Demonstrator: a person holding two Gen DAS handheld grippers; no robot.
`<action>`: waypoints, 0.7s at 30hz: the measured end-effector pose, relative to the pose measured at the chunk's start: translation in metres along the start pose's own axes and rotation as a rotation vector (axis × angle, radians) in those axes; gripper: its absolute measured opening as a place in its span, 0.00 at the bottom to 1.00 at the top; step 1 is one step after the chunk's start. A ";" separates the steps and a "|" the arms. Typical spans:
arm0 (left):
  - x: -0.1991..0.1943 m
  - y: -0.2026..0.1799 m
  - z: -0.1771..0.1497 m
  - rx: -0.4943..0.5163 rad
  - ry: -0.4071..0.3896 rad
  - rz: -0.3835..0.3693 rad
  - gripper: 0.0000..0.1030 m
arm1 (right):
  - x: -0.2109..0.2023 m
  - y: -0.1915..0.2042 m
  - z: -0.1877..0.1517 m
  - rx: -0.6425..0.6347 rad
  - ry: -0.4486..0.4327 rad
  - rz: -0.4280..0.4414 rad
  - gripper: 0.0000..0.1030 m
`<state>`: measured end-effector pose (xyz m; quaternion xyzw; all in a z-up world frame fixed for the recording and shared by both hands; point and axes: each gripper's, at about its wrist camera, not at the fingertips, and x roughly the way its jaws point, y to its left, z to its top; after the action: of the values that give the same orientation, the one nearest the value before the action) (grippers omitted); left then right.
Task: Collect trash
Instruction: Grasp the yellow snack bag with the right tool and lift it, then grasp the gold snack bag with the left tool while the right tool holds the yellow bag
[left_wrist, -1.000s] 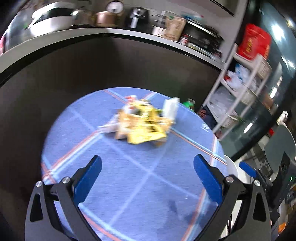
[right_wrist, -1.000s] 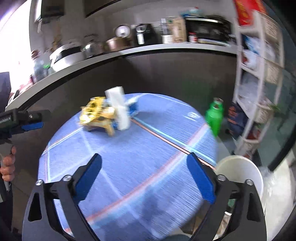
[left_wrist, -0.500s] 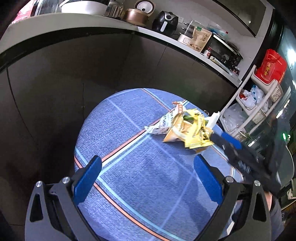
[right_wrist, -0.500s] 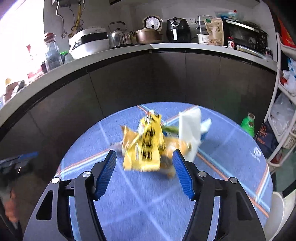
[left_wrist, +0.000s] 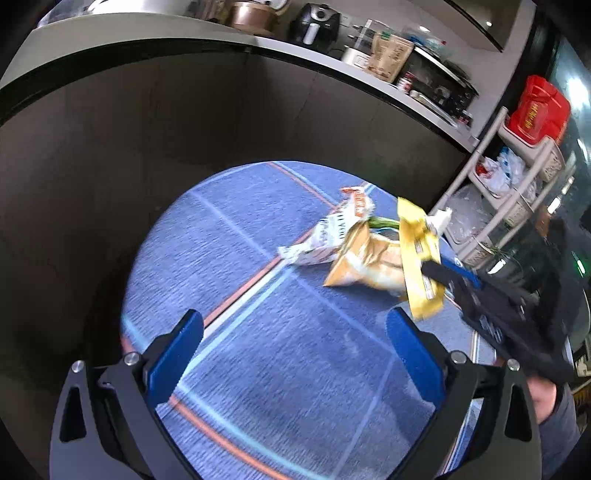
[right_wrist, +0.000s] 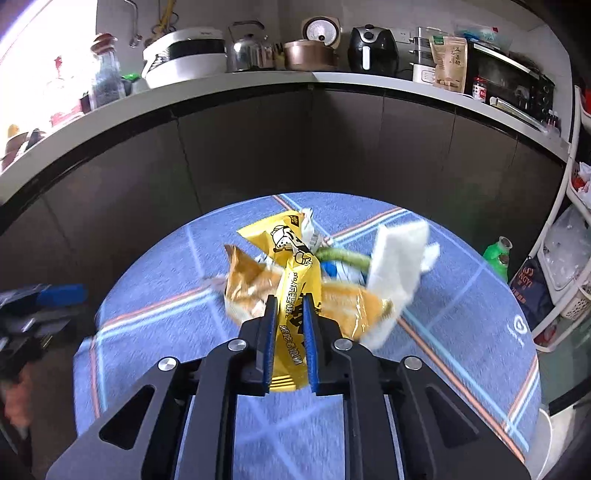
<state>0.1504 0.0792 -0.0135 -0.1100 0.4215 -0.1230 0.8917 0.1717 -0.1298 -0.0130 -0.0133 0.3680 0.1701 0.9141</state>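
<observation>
A pile of trash lies on the round blue table (left_wrist: 258, 369): an orange snack bag (left_wrist: 364, 264), a white and orange wrapper (left_wrist: 332, 236), a green stalk (right_wrist: 341, 255) and a white tissue pack (right_wrist: 397, 269). My right gripper (right_wrist: 290, 306) is shut on a yellow snack wrapper (right_wrist: 295, 280) and holds it over the pile; the wrapper also shows in the left wrist view (left_wrist: 419, 258). My left gripper (left_wrist: 295, 332) is open and empty, near the table's front, well short of the pile.
A dark cabinet wall curves behind the table, with a counter (right_wrist: 332, 77) of kitchen appliances above it. A green bottle (right_wrist: 496, 256) stands past the table's right edge. A white shelf rack (left_wrist: 517, 184) stands on the right. A white bin rim (right_wrist: 546, 424) shows at lower right.
My right gripper has moved in to the pile and shut on the yellow wrapper, which now stands up from the pile. My left gripper stayed open and swung left of the pile.
</observation>
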 end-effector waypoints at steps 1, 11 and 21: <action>0.004 -0.004 0.002 0.011 0.003 -0.008 0.96 | -0.006 -0.003 -0.006 0.004 0.004 0.008 0.11; 0.052 -0.055 0.023 0.156 0.032 -0.097 0.95 | -0.065 -0.043 -0.068 0.135 0.007 -0.036 0.11; 0.080 -0.084 -0.004 0.253 0.169 -0.153 0.96 | -0.087 -0.067 -0.089 0.200 -0.009 -0.054 0.12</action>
<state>0.1858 -0.0258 -0.0484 -0.0179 0.4668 -0.2512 0.8478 0.0749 -0.2321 -0.0259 0.0690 0.3786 0.1077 0.9167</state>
